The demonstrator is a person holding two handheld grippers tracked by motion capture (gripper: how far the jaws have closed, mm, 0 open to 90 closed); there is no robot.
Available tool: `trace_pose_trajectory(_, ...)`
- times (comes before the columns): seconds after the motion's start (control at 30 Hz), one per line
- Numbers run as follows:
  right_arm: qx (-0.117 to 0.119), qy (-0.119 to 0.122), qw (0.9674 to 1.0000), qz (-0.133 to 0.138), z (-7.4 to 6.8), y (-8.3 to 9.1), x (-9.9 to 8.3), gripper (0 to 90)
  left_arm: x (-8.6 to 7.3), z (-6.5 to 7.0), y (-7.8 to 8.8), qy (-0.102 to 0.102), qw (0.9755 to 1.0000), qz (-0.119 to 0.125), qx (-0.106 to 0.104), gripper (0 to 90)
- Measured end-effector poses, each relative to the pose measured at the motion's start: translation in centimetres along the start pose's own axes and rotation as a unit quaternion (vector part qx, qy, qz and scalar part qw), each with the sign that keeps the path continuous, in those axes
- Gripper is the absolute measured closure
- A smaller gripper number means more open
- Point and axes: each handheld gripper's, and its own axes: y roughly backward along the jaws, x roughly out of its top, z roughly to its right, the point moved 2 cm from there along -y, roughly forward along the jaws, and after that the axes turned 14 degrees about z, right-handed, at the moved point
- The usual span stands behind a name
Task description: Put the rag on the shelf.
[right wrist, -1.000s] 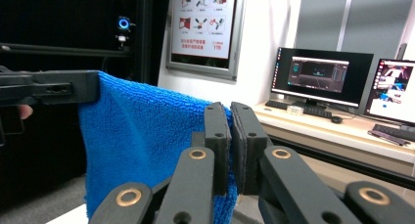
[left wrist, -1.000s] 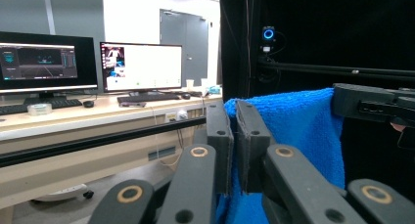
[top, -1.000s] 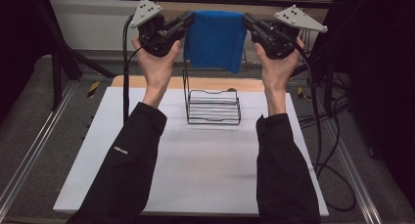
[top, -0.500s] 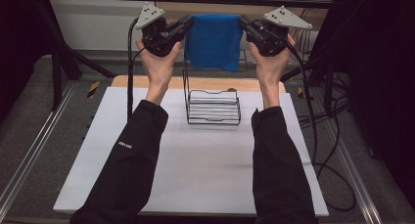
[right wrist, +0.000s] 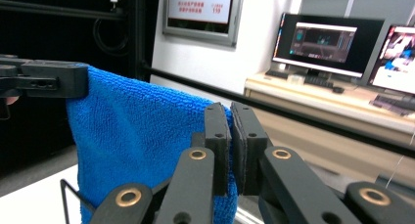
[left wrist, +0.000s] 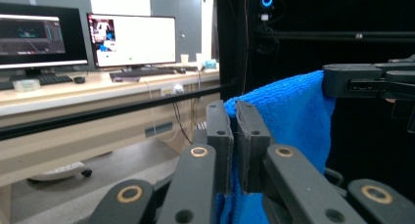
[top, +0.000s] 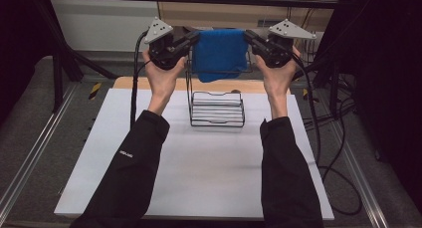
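White table takes up most of the view, with the black wire rack sitting up around 12 o'clock on it. Above the rack I've got the blue towel stretched out and hanging. My left gripper is clamped on its 9 o'clock corner, my right gripper pinching the 3 o'clock corner, both shut tight on cloth.

Even overhead light on the white table with soft shadows and dark surrounds in the high view; both gripper views soft, monitors glaring and overexposed, near black jaws slightly blurred, blue towel weave sharp.
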Motion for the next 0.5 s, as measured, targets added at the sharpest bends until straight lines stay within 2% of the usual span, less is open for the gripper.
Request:
trace_pose_trajectory(0.27,0.008,-0.011,0.9997,-0.021,-0.1,0.9,-1.4,86.6,-1.3,0.3,0.5,0.001,0.9998,-0.018,-0.012,85.5)
trace_pose_trajectory(0.5,0.016,-0.016,0.9993,-0.028,-0.3,1.3,-1.7,86.4,-1.7,0.4,1.1,0.006,0.9996,-0.021,-0.018,85.5)
